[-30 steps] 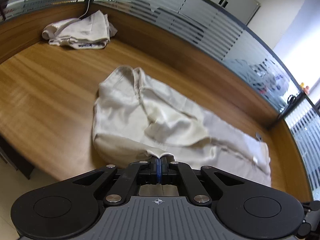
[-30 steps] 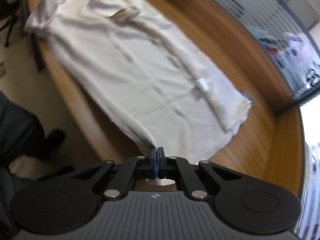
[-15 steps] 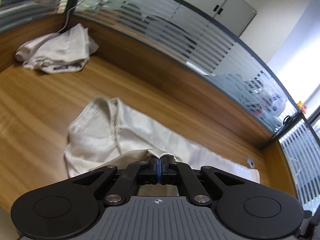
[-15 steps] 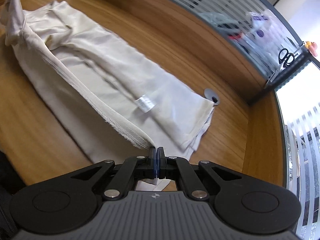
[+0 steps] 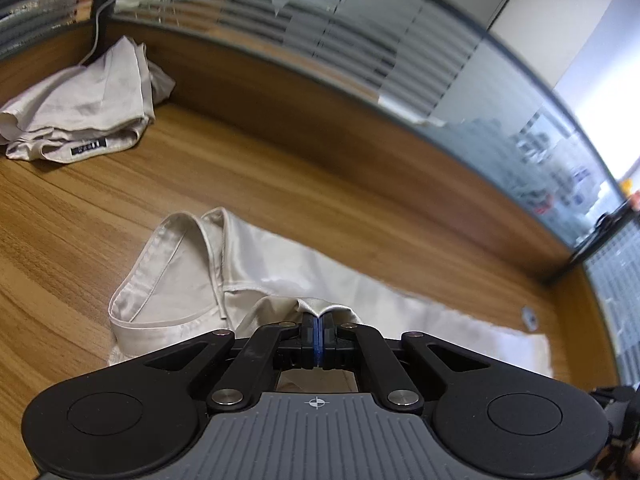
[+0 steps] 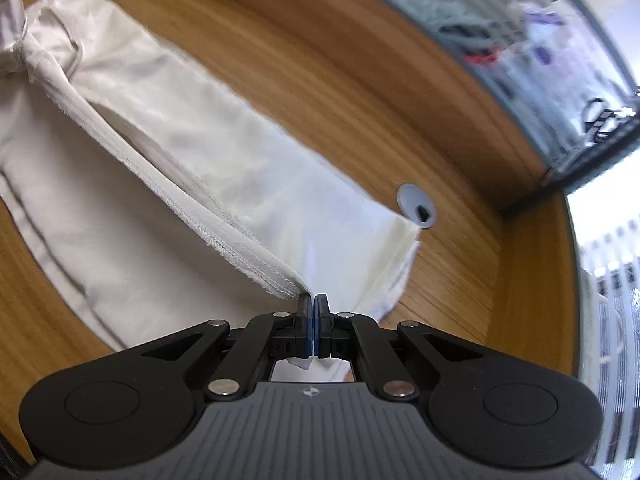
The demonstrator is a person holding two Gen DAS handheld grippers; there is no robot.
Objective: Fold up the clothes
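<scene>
Nearest in the left wrist view, the left gripper (image 5: 319, 322) is being kept closed, its jaws pinched together on a fold of the cream garment (image 5: 256, 264), which is bunching up over the fingertips. In the right wrist view the right gripper (image 6: 314, 304) is likewise being held clamped, with a thick frayed seam of the same garment (image 6: 224, 168) being gripped between its pads and drawn taut in a raised ridge toward the upper left. A scrap of cloth is being shown below the closed jaws, behind the fingers.

Just beyond the grippers, the garment is being laid out long across the wooden table (image 5: 280, 184), one layer being carried over another. Its collar-like end (image 5: 168, 276) is being seen lying open at the left in the left view. At the garment's far corner a grey cable grommet (image 6: 416, 205) is being touched or just overlapped by the cloth.

Farther back, a second crumpled garment (image 5: 80, 104) is being left against the wooden back panel, well apart. Behind everything, a striped glass partition (image 5: 360, 32) is being seen.
</scene>
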